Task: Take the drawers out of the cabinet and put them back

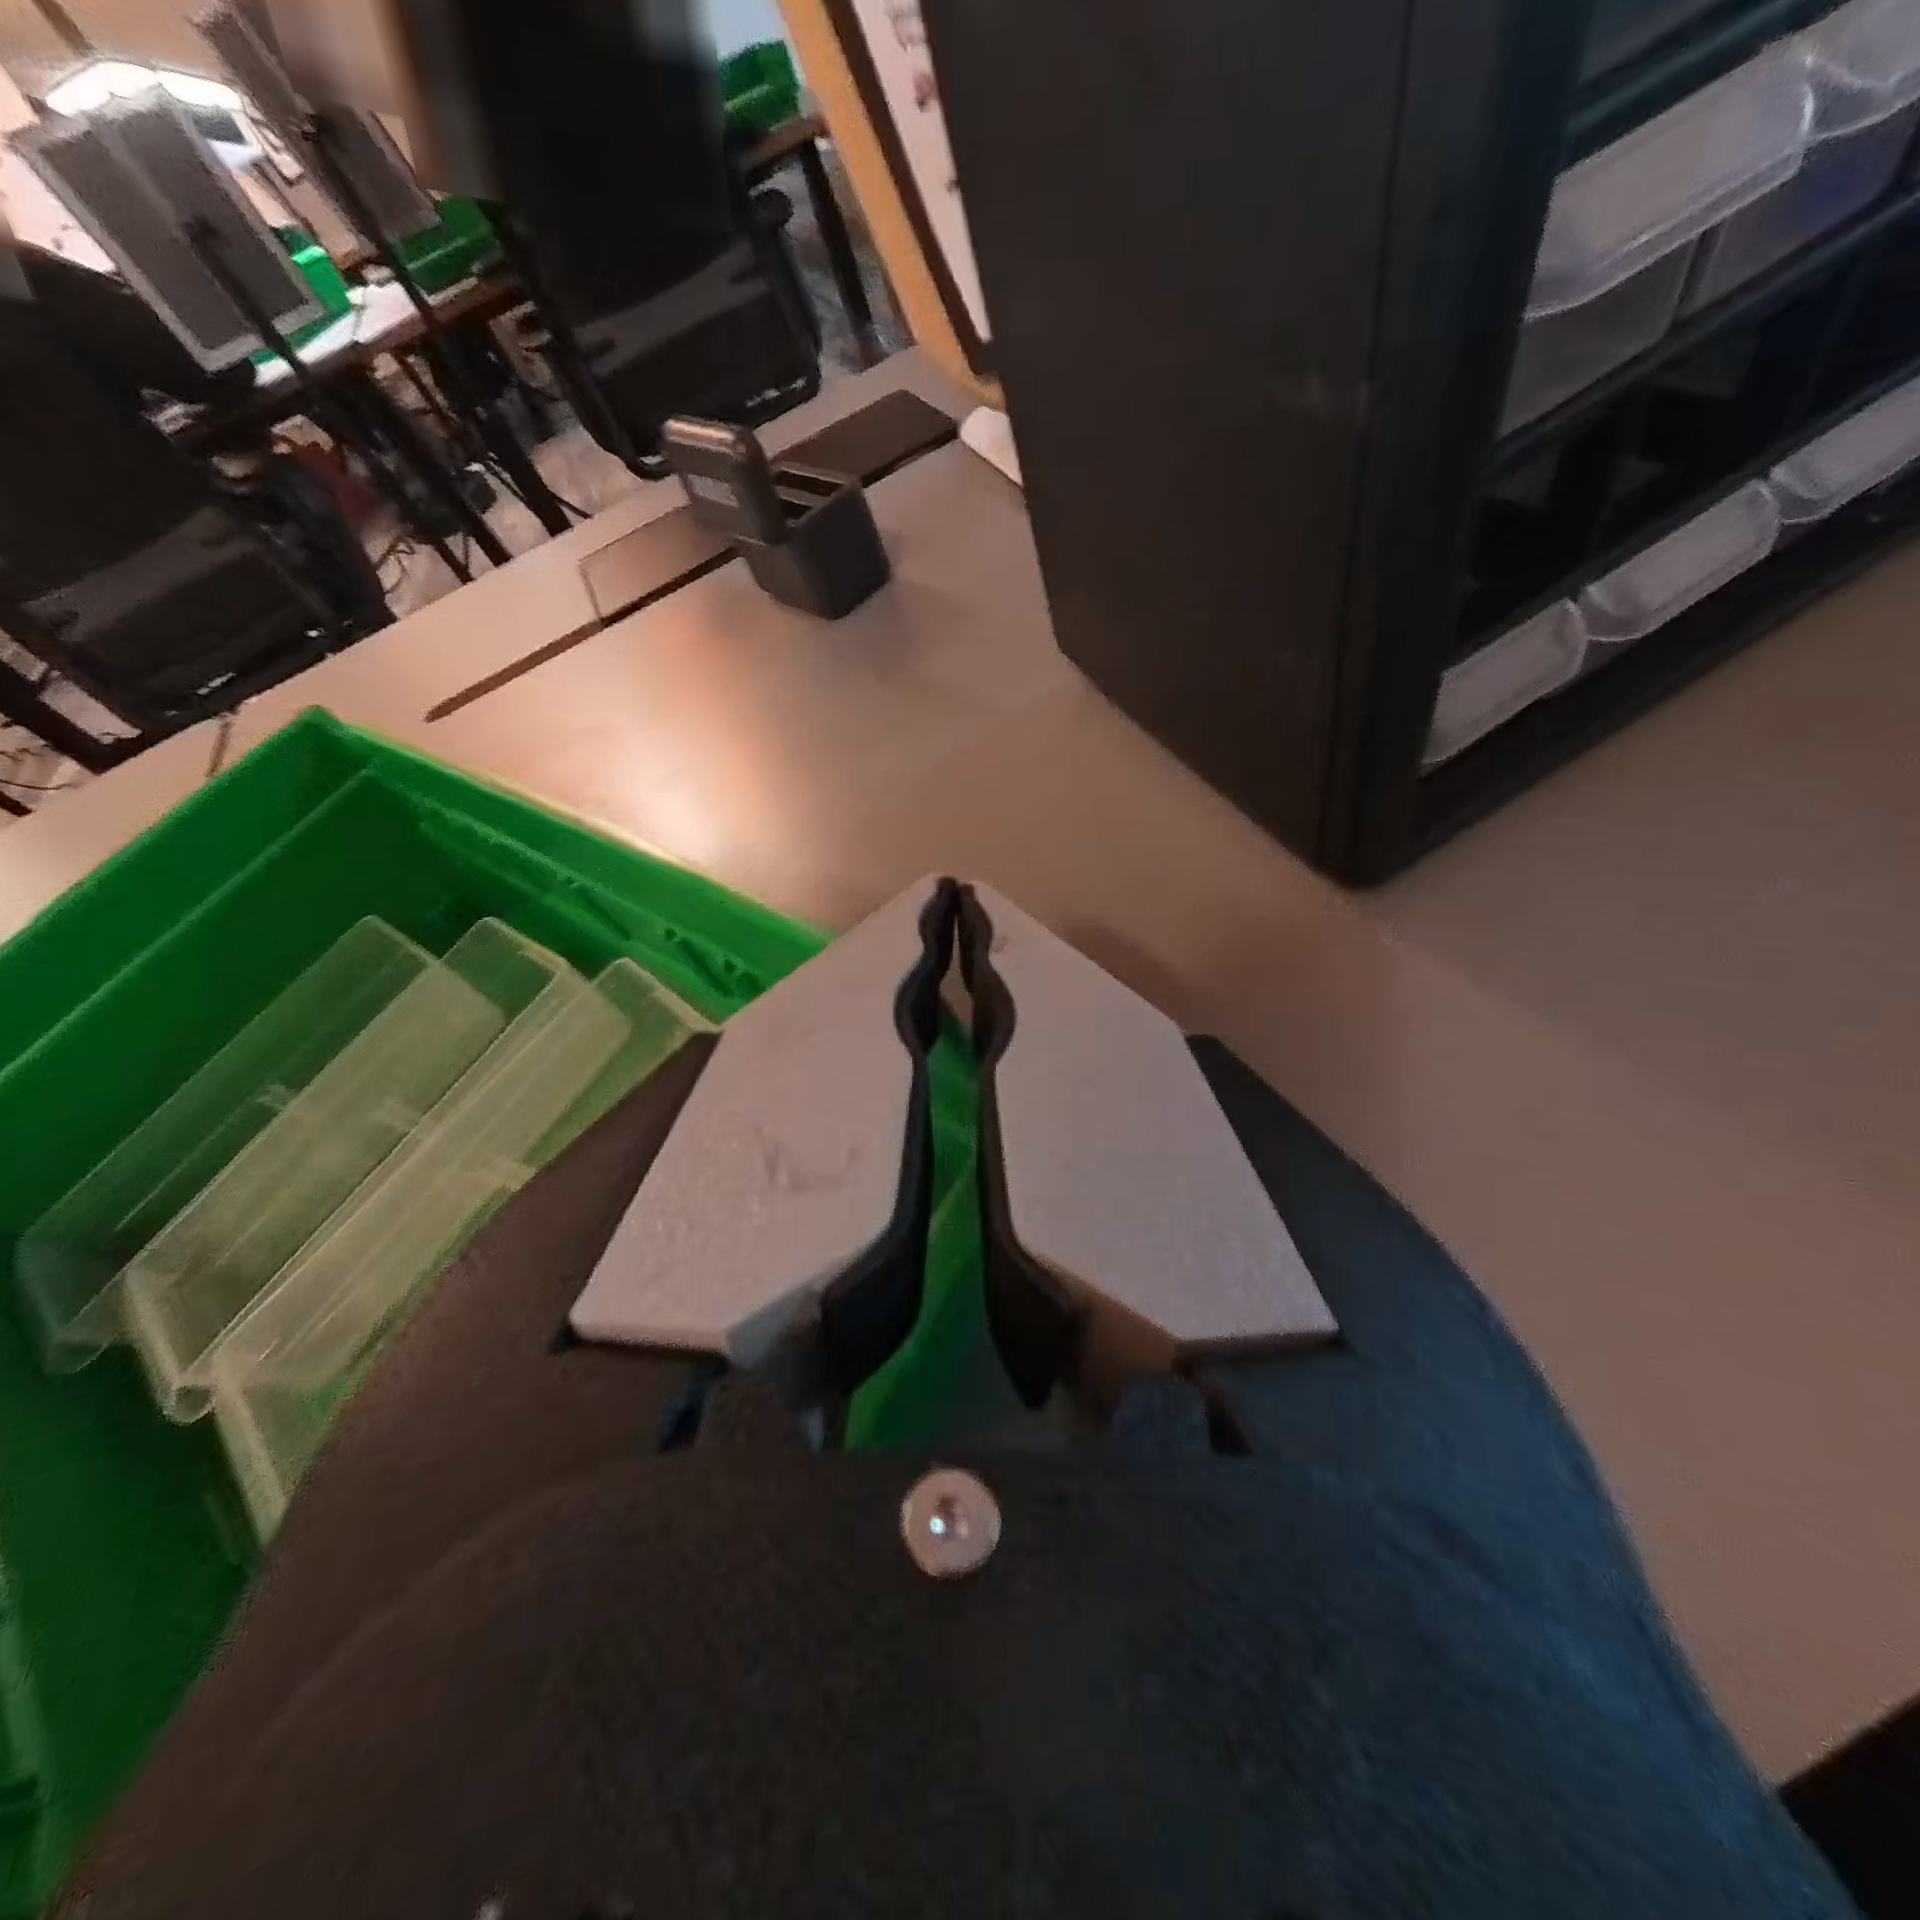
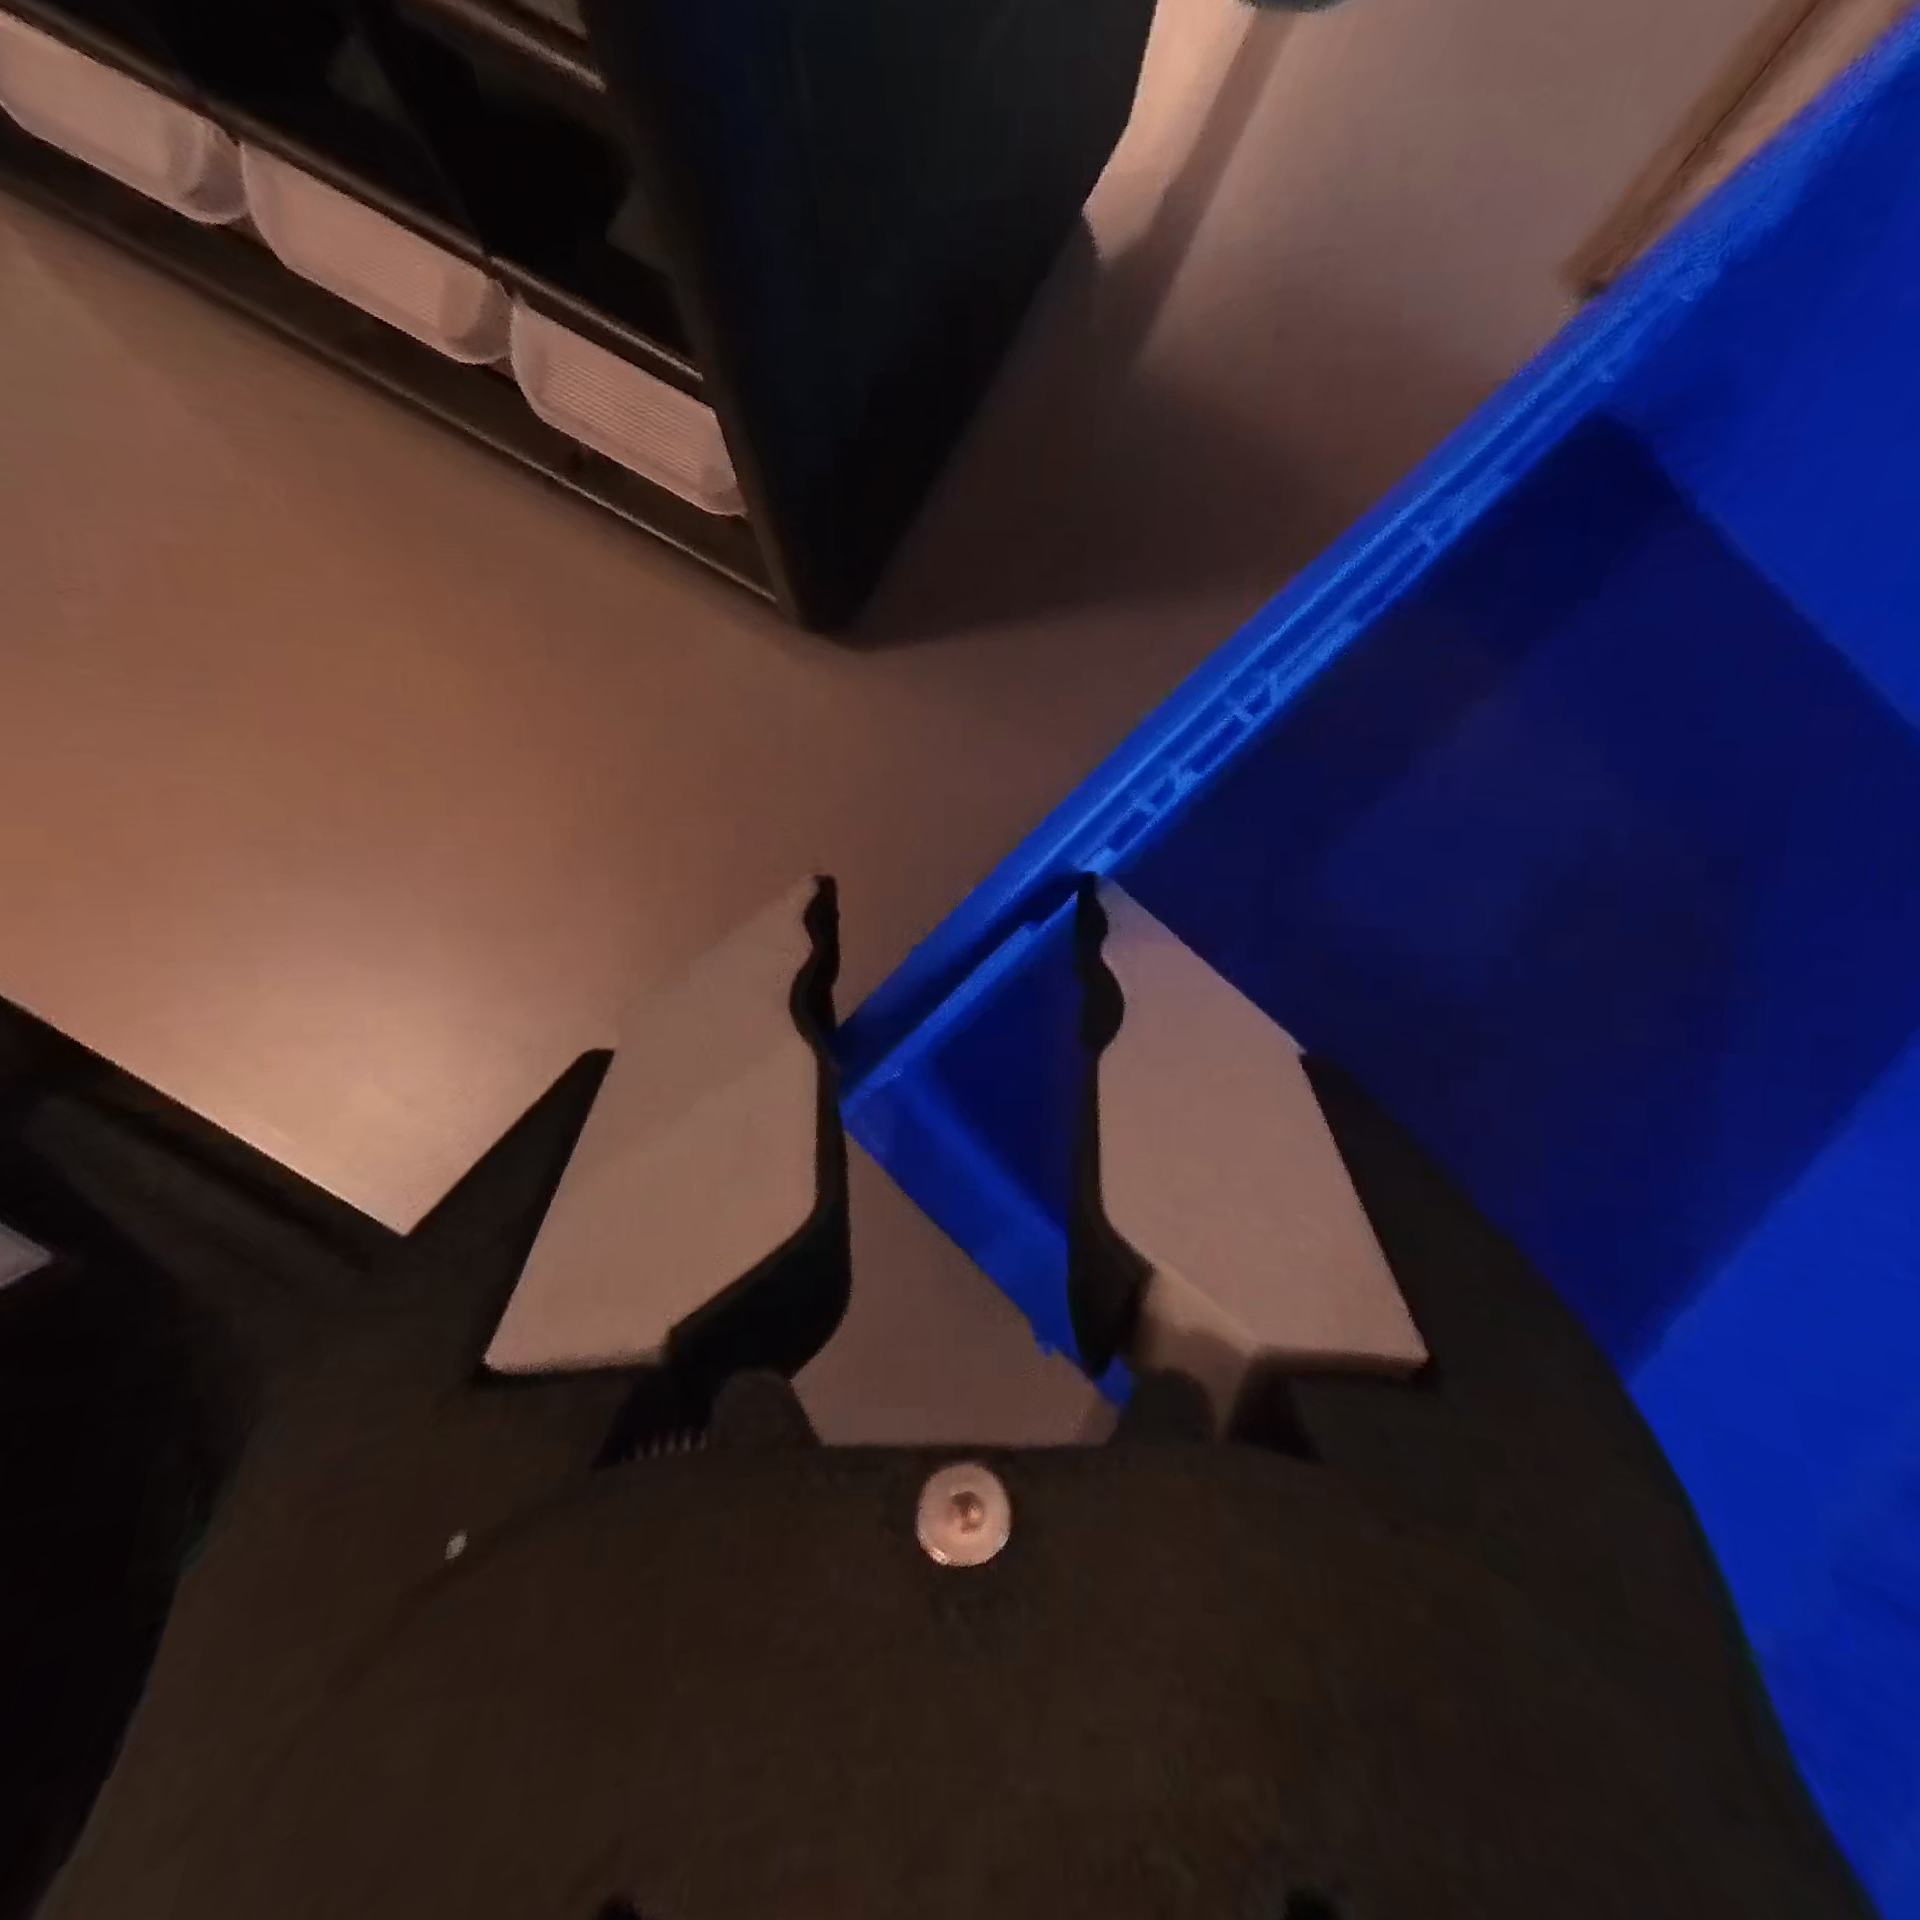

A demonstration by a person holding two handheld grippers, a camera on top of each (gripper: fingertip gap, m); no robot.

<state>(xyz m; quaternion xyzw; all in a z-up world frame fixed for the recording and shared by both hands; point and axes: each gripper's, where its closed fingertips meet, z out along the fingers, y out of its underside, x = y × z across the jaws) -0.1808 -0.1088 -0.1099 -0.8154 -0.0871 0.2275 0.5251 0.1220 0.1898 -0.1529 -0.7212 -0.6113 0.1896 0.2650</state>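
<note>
A black drawer cabinet (image 1: 1195,364) stands on the table at the right of the left wrist view; clear drawers (image 1: 1662,208) sit in some slots and other slots are dark and empty. It also shows at the top of the right wrist view (image 2: 852,312) with clear drawers (image 2: 364,249) in its bottom row. Three clear drawers (image 1: 343,1122) lie in a green bin (image 1: 125,935). My left gripper (image 1: 958,914) is shut and empty above that bin's right corner. My right gripper (image 2: 951,935) is open and empty over the near corner of a blue bin (image 2: 1558,831).
A small dark box (image 1: 821,540) with a grey device in it stands on the beige table (image 1: 727,707) left of the cabinet. Desks, chairs and equipment fill the room beyond the table's far edge. The blue bin's visible inside is empty.
</note>
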